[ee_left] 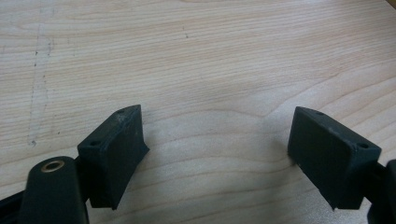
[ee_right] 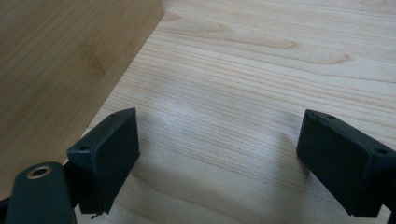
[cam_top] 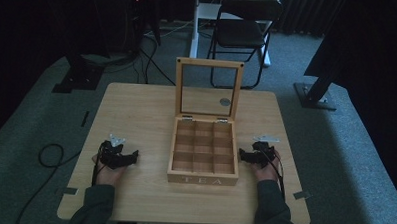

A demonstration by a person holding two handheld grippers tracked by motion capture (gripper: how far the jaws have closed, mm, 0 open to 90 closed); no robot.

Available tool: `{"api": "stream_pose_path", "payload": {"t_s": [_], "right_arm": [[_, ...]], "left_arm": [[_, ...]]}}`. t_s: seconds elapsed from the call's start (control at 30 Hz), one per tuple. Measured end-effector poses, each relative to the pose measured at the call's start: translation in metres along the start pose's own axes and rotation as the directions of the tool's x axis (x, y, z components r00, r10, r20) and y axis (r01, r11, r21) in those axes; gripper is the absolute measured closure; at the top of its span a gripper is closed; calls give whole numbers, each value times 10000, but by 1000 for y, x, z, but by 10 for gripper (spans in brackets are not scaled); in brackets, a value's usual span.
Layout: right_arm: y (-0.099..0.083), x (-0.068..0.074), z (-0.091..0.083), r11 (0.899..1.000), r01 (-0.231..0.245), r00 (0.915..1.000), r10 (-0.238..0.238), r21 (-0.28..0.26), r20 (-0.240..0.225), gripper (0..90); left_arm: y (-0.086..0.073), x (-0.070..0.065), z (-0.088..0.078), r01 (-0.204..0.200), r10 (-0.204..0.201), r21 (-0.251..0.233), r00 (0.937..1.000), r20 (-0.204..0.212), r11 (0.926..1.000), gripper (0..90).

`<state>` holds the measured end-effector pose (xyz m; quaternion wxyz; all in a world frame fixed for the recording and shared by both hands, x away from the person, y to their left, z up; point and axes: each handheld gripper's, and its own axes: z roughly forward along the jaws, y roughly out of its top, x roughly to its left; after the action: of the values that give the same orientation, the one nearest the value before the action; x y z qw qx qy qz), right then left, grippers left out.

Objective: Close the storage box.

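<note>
From the high view, a wooden tea box (cam_top: 203, 154) sits in the middle of the table (cam_top: 136, 110), its glass-paned lid (cam_top: 208, 88) standing upright on two hinges at the back edge. The nine compartments look empty. The left gripper (cam_top: 133, 157) rests on the table well to the left of the box, the right gripper (cam_top: 241, 154) just beside the box's right wall; each points inward toward it.

In the left gripper view, the two black jaws stand wide apart over bare wood grain, with nothing between them.

In the right gripper view, the jaws are likewise spread wide and empty. The darker side of the tea box (ee_right: 60, 60) fills the upper left, close to the left jaw but not touching it.

The box looks rigid and fairly light, with smooth varnished walls that may slip under the pads. The lid is probably the delicate part: a thin frame around a pane, free to swing and drop shut. The top rail of the frame, away from the glass, seems the safest place to take hold, easing it down while the other gripper steadies the base.
</note>
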<state>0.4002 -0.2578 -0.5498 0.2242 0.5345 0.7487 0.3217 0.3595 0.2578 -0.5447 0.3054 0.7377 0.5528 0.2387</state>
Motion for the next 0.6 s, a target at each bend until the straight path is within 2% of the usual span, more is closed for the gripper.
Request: {"api": "stream_pose_path", "payload": {"t_s": [0.2,0.23,0.27,0.53,0.6], "right_arm": [[0,0,0,10000,7,10000,-7,-3,-1,127],[0,0,0,10000,6,10000,-6,-4,0,127],[0,0,0,10000,8,10000,-8,-4,1,127],[1,0,1,10000,23,10000,-23,-33,-21,140],[3,-1,2,10000,7,10000,-7,35,-21,140]], "left_arm": [[0,-1,0,100,-99,66,9999,-138,9999,181],[1,0,1,237,-231,212,9993,-289,9995,77],[1,1,2,336,-325,297,9988,-369,9990,38],[1,0,3,339,-325,385,9988,-363,9987,26],[2,1,4,196,-189,364,9996,-209,9991,33]]}}
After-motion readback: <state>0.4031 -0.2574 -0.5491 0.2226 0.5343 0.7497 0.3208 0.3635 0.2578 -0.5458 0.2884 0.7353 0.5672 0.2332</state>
